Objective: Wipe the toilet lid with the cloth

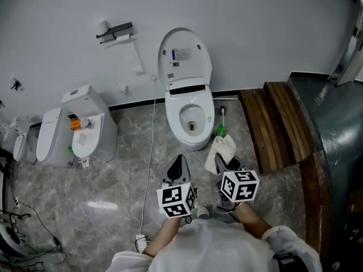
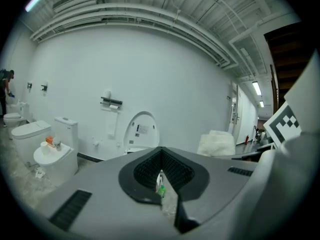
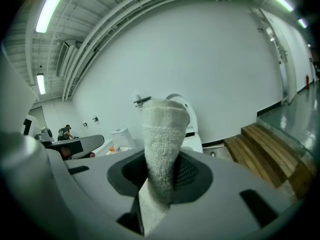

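White terry cloth (image 3: 162, 149) is pinched in the right gripper (image 1: 226, 164). The left gripper (image 1: 179, 162) is closed and empty. The toilet lid (image 1: 184, 55) stands upright at upper centre (well apart from both), so approach squarely and press the cloth flat.

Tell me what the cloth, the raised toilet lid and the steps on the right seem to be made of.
The cloth looks like white terry towelling, matte, with a nubby looped pile. The toilet lid is probably moulded plastic, smooth, white, faintly glossy, though the look leaves it open. The steps appear to be wood: brown planks with lengthwise seams and a dull finish.
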`<state>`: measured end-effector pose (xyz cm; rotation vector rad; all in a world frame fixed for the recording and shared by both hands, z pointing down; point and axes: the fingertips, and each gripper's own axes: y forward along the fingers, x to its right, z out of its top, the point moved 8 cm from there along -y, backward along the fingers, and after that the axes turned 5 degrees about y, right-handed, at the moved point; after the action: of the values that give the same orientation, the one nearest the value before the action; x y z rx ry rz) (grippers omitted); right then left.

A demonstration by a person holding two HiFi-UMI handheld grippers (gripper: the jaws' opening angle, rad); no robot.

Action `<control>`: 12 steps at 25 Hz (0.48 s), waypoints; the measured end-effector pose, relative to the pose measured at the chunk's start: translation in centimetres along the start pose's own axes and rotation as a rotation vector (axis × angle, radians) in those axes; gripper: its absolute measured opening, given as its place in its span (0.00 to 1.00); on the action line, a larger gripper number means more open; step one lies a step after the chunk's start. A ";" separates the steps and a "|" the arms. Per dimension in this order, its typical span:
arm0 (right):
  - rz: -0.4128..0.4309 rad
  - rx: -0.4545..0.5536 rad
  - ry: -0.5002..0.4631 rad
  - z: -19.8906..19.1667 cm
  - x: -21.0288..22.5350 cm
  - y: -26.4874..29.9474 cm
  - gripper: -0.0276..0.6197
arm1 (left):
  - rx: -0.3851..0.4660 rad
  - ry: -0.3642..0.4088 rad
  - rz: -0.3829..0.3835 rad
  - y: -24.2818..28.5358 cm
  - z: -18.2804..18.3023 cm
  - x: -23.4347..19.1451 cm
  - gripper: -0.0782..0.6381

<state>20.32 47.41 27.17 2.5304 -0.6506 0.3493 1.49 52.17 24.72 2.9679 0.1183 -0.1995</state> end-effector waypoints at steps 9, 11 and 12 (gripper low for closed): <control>-0.011 0.004 0.008 2.7 2.0 4.6 0.19 | -0.010 0.006 -0.013 6.3 0.8 -0.9 0.10; -0.022 0.013 0.013 3.1 2.6 5.7 0.19 | -0.012 0.007 -0.023 8.0 0.8 -1.3 0.10; -0.032 0.017 0.019 3.3 3.0 6.3 0.19 | -0.012 0.006 -0.029 9.1 0.8 -1.5 0.10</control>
<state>20.05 39.73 28.01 2.5476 -0.6021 0.3684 0.73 43.02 25.55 2.9570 0.1624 -0.1928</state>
